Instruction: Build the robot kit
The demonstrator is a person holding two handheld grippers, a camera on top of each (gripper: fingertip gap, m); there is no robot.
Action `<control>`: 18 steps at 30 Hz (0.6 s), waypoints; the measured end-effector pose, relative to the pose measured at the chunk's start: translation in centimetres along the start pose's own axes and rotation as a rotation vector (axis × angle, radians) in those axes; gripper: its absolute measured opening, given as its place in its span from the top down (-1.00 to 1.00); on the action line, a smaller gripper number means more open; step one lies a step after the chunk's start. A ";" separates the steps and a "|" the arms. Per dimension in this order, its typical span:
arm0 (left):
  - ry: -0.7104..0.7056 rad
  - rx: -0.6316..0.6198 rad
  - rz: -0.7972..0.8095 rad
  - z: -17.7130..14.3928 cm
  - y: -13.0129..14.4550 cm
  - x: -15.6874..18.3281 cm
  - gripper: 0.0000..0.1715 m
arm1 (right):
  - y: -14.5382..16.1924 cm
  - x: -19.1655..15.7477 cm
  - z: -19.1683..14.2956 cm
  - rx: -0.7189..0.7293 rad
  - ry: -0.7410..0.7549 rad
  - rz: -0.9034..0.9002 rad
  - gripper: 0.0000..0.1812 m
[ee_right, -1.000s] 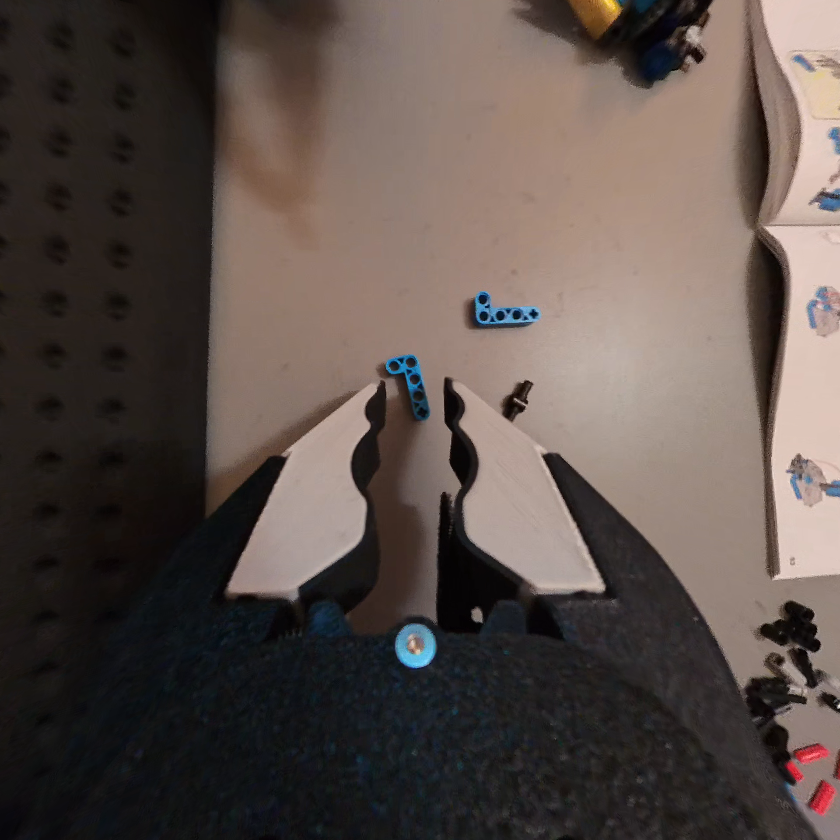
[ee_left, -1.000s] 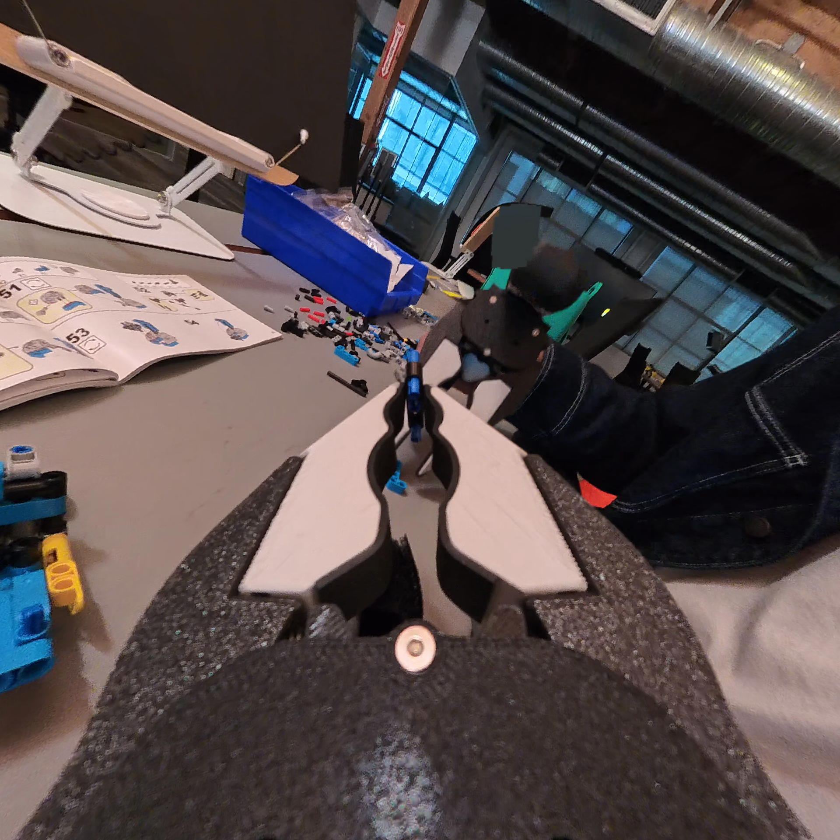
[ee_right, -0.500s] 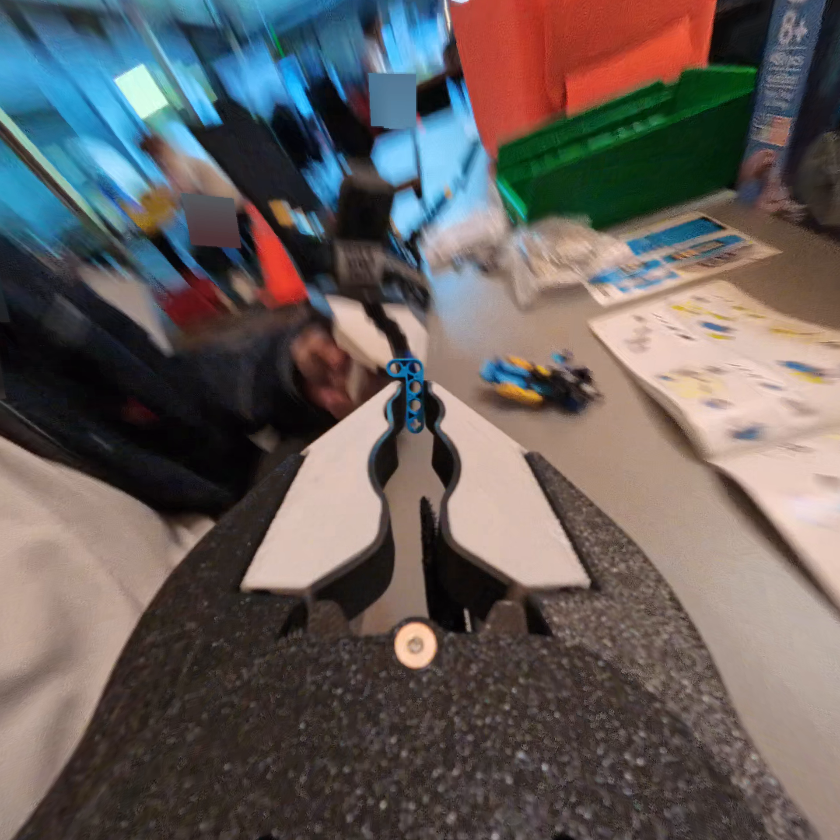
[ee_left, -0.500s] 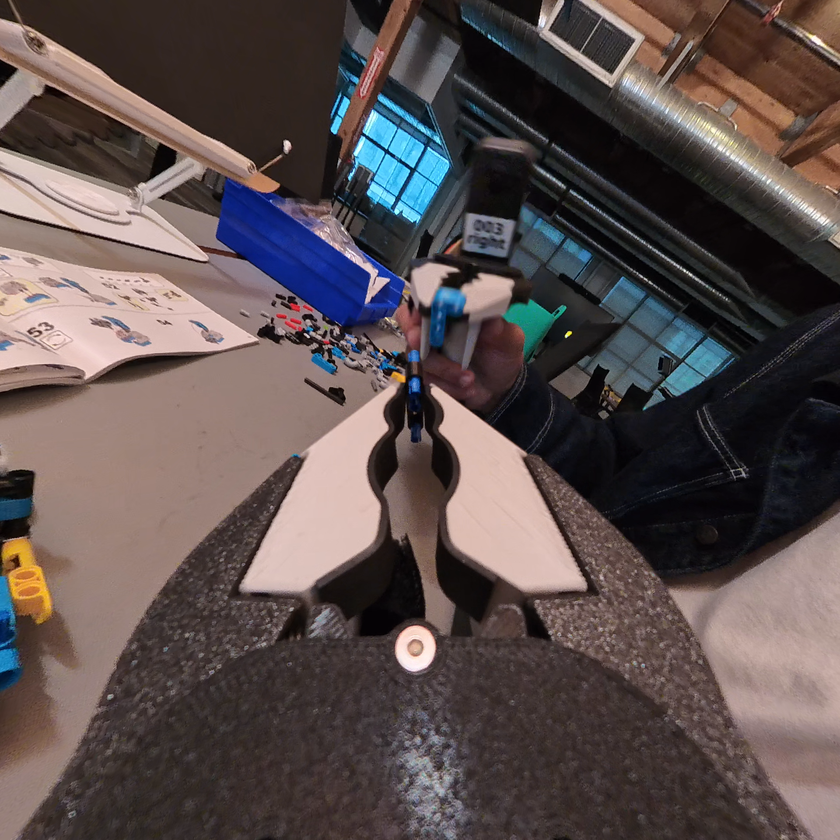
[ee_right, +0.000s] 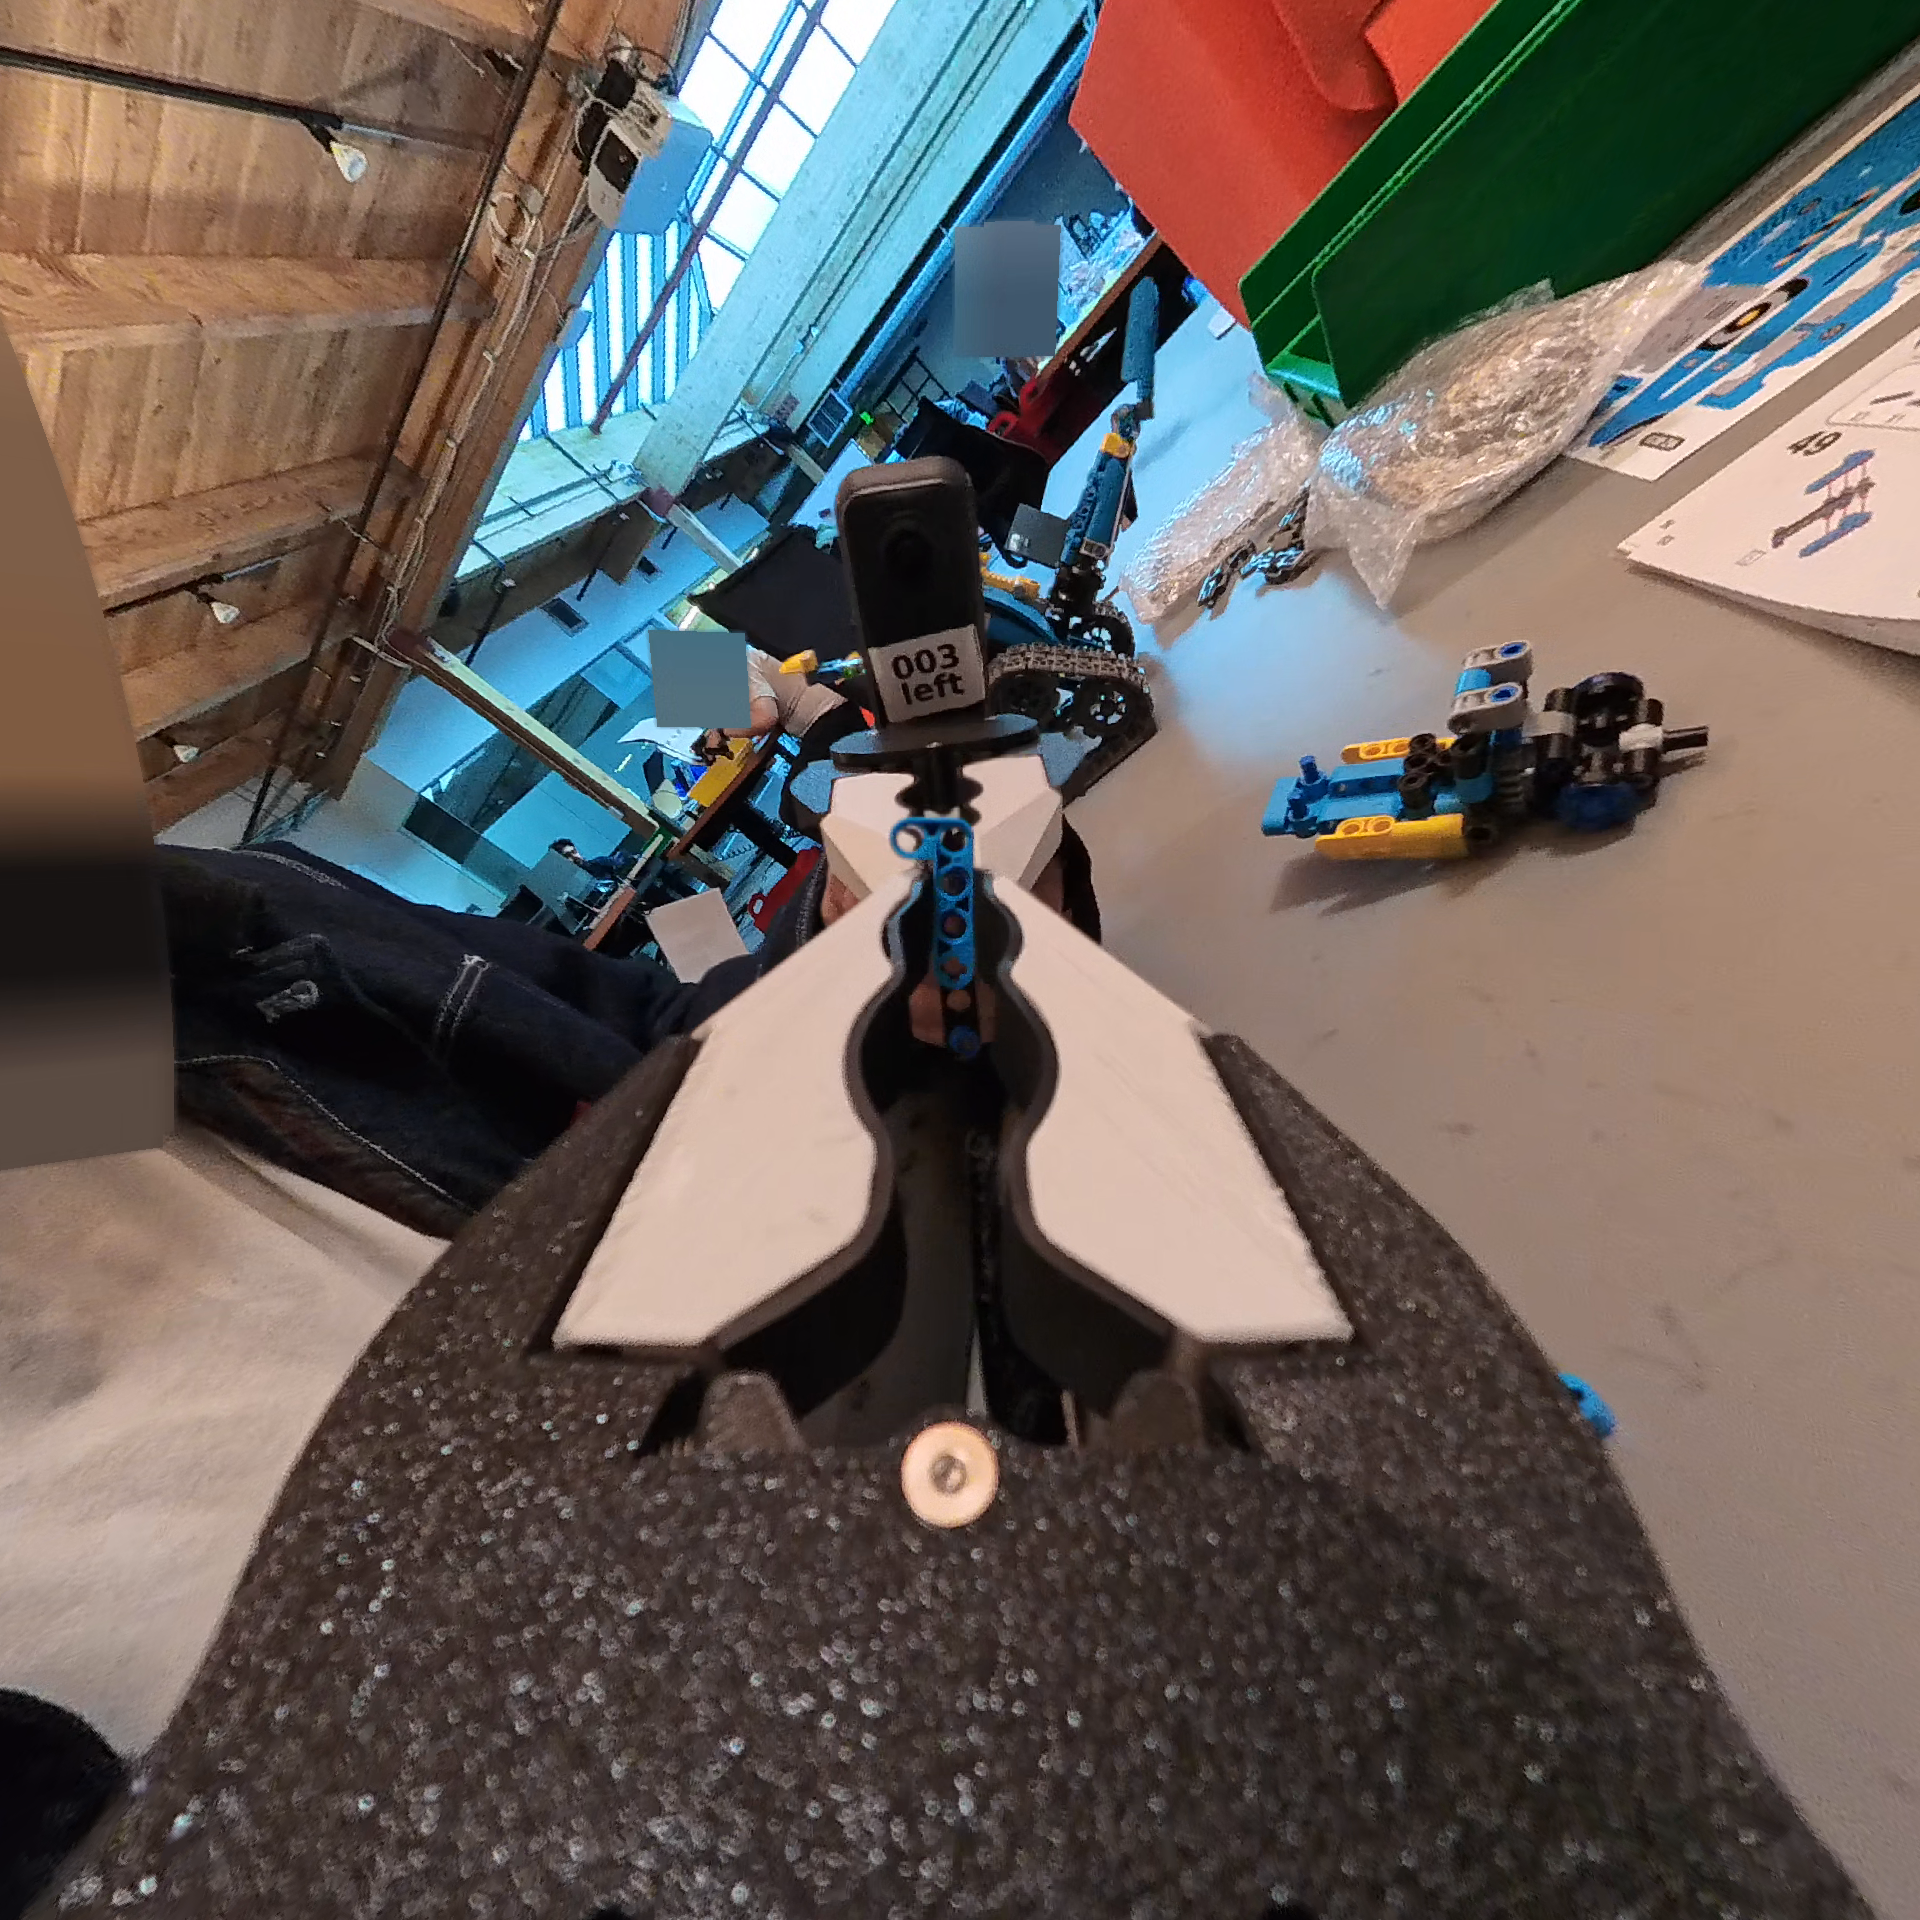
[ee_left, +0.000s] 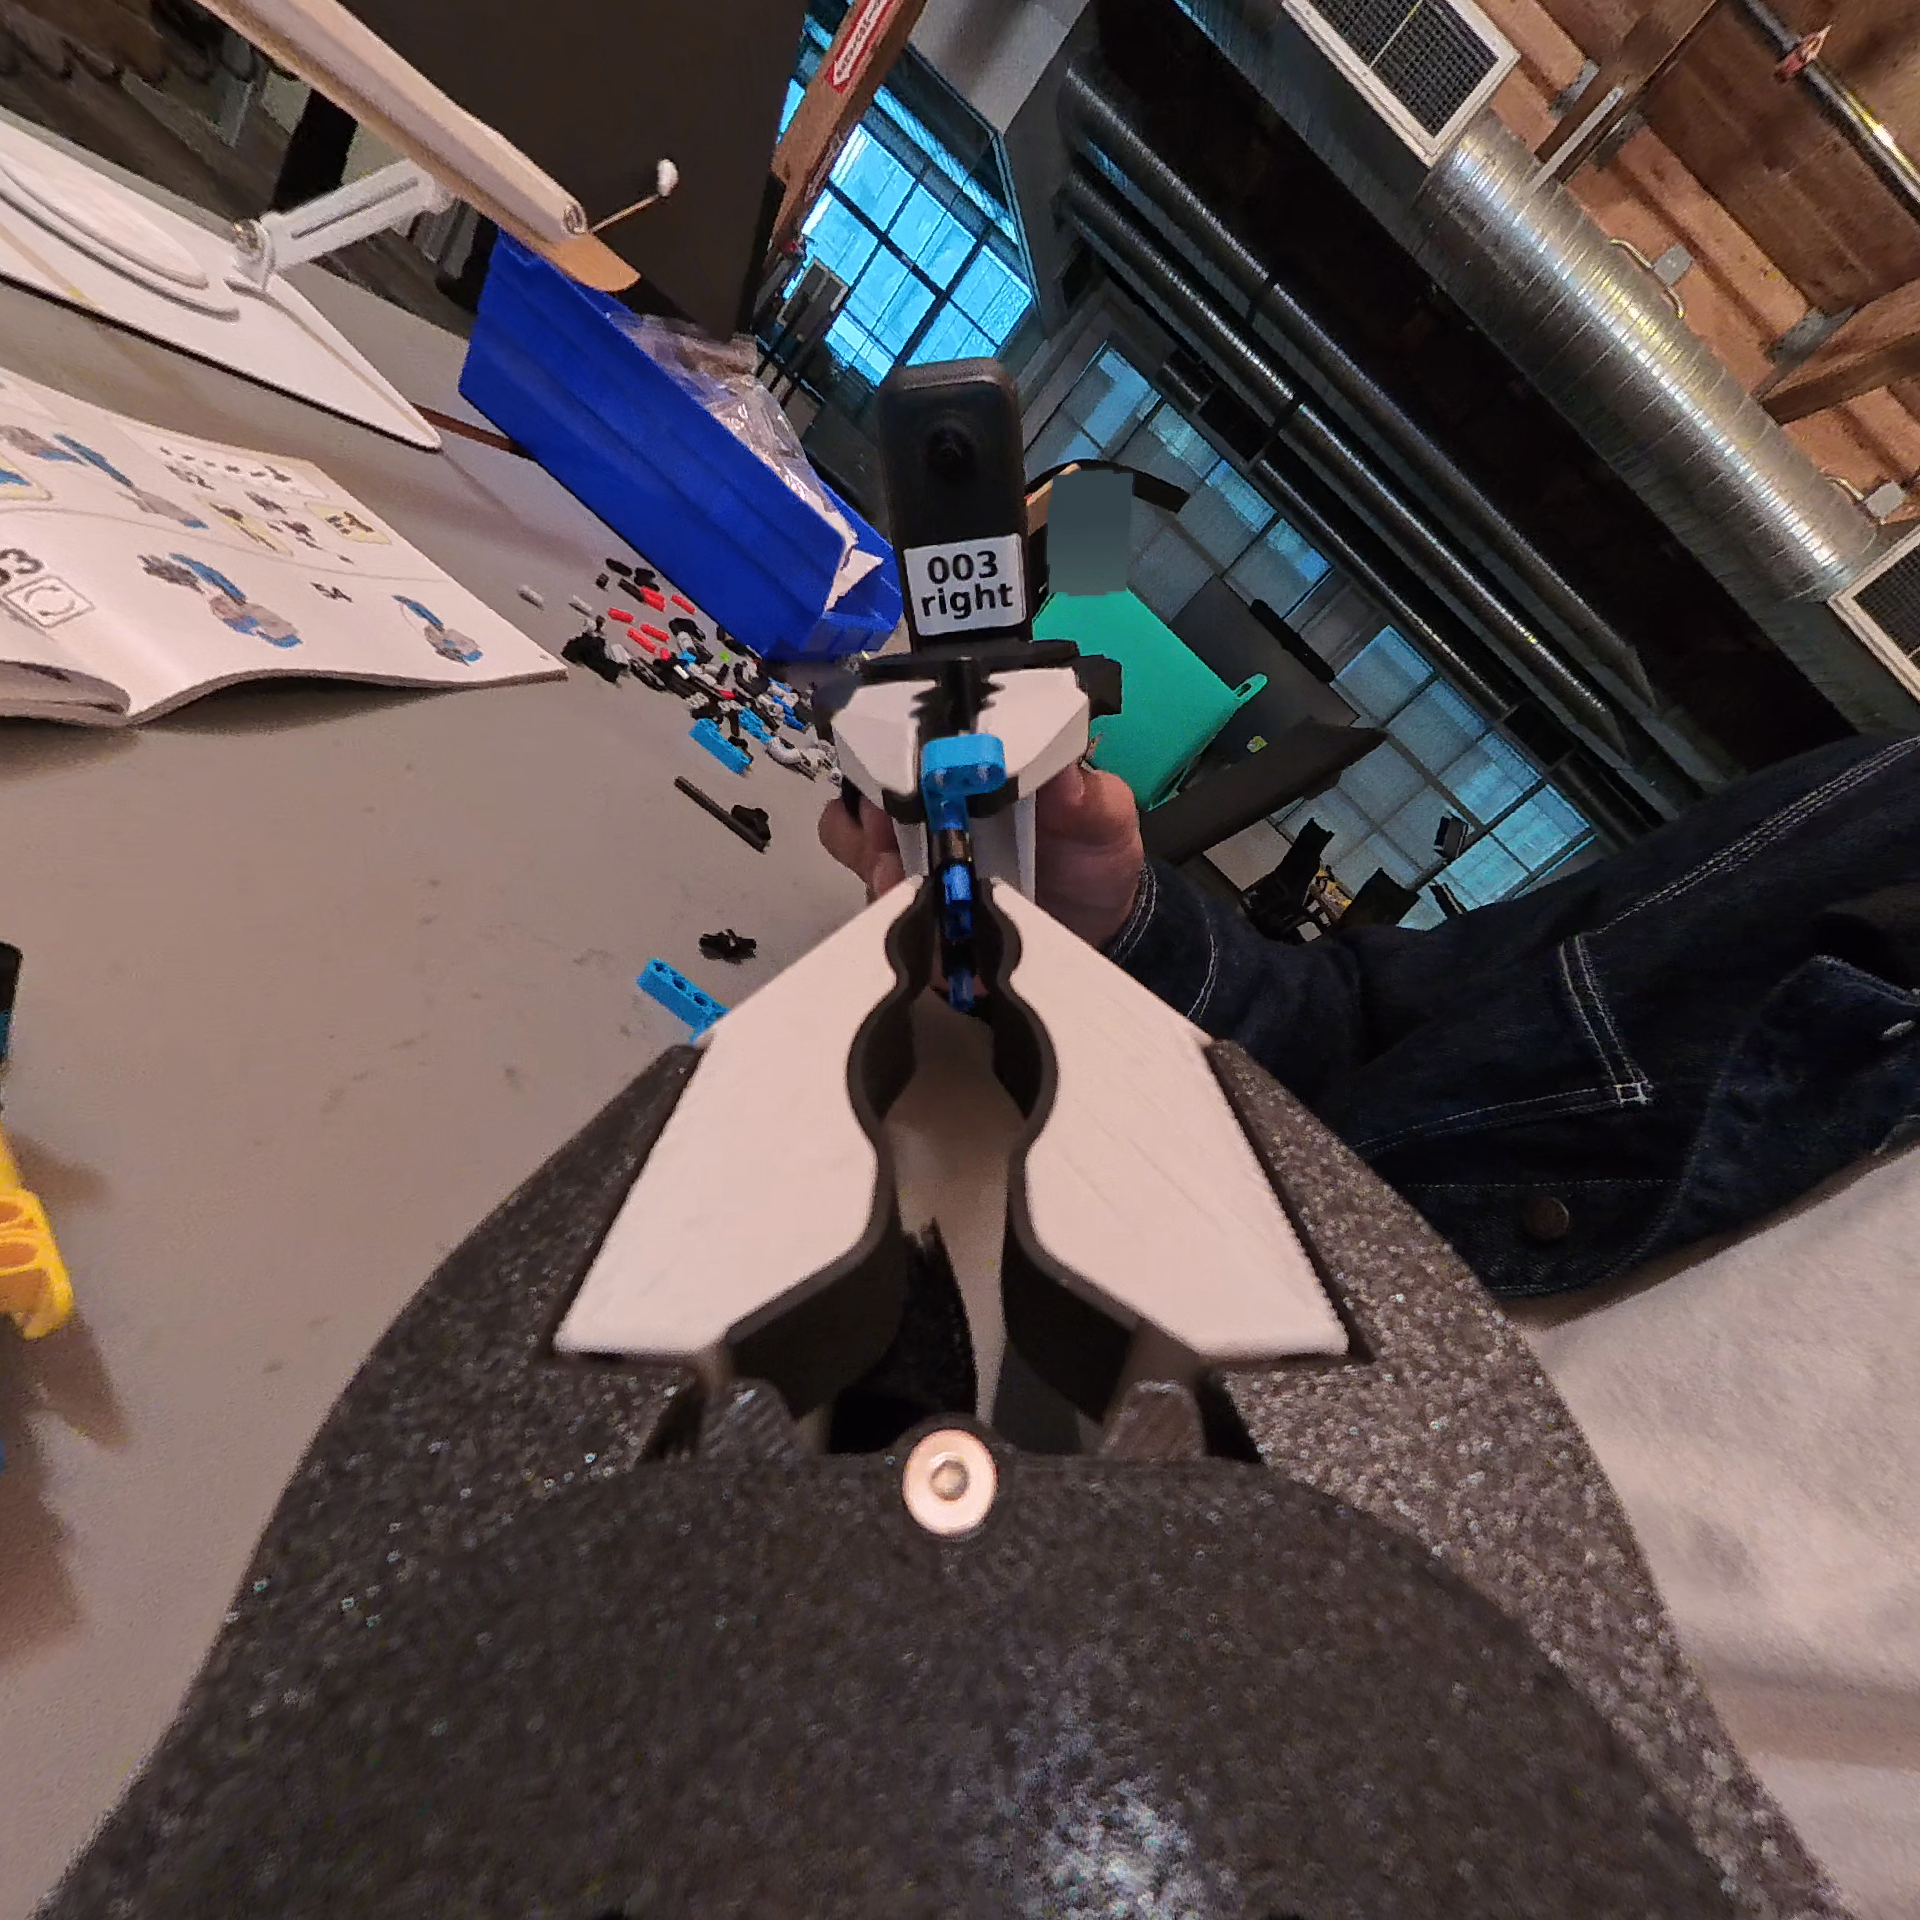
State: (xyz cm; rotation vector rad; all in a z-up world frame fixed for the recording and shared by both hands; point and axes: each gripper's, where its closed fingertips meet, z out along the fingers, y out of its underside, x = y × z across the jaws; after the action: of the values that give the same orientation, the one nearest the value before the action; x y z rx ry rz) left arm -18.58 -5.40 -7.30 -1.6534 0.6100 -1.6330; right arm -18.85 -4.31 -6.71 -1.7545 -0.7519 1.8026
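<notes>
Two tongs face each other above the grey tabletop (ee_left: 312,987), tip toward tip and very near. On the tabletop, going from big to small, I see an open instruction booklet (ee_left: 208,582) at the far left in the left wrist view, then a blue bin (ee_left: 665,457) behind it, and in the right wrist view a green bin (ee_right: 1558,187) with clear plastic bags (ee_right: 1455,436) in front of it. A half-built blue and yellow vehicle (ee_right: 1475,769) lies on the tabletop to the right side in that view. A heap of small loose pieces (ee_left: 686,655) is spread before the blue bin, and one blue beam (ee_left: 681,987) lies alone just beside my left tongs. My left tongs (ee_left: 956,914) are closed almost fully on a small blue pin piece (ee_left: 954,940), which stands between the tips. My right tongs (ee_right: 951,914) are closed too and pinch a thin blue L-shaped beam (ee_right: 948,914), its short end pointing to the other tongs. Whether the two pieces already touch, I cannot tell.
</notes>
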 end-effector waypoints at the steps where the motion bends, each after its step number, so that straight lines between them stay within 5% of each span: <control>1: 0.001 -0.003 -0.002 0.0 0.0 0.0 0.93 | 0.1 0.1 0.0 -0.001 -0.002 0.000 0.94; 18: -0.025 -0.128 0.030 0.9 2.2 -0.2 0.95 | 2.4 0.4 -1.0 -0.149 -0.063 0.035 0.94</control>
State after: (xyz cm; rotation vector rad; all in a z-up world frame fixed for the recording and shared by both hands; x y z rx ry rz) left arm -17.41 -6.47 -9.04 -1.7448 0.7363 -1.5788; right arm -17.85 -5.74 -8.68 -1.8225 -0.9071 1.8750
